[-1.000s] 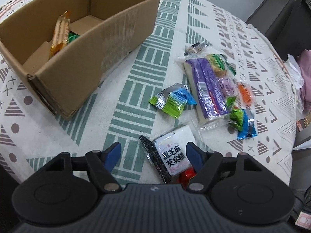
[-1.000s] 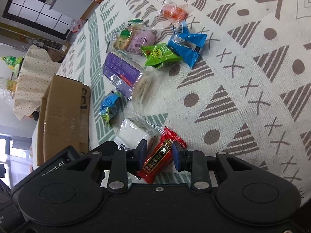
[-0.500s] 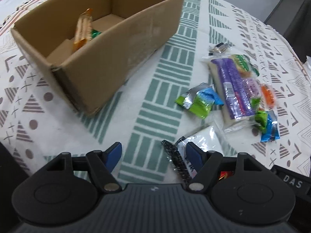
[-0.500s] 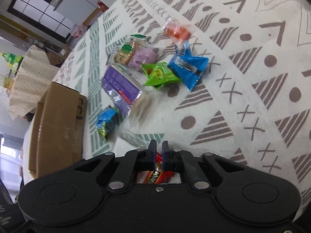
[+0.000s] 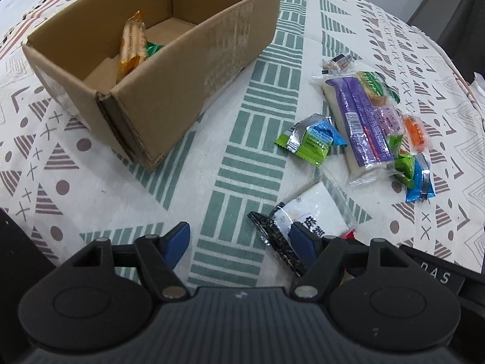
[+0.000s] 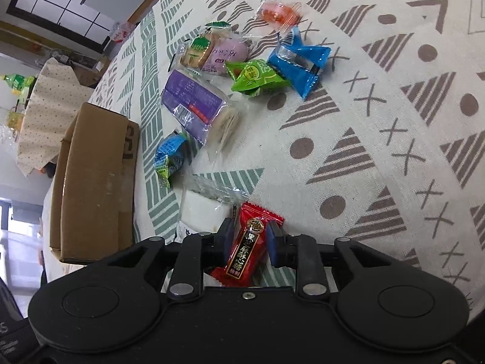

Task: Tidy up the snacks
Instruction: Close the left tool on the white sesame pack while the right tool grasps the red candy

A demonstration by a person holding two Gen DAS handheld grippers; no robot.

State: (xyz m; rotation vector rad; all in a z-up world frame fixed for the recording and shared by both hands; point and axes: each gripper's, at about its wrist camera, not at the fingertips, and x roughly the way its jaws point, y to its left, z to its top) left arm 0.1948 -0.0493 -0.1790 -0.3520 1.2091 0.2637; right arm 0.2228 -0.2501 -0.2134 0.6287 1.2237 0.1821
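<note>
With two snacks already in the cardboard box (image 5: 169,69) ahead-left of my spread, empty left gripper (image 5: 239,236), my right gripper (image 6: 250,239) pinches a red candy (image 6: 247,245), while about nine packets (image 6: 194,103) beyond it wait on the tabletop (image 6: 394,151).

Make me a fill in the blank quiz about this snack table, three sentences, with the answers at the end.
1. The right gripper has its jaws around a candy whose wrapper is ____.
2. The cardboard box holds an orange cracker pack and stands on the ____.
3. The left gripper has its jaws ____, with nothing between them.

Answers: red; tablecloth; open
</note>
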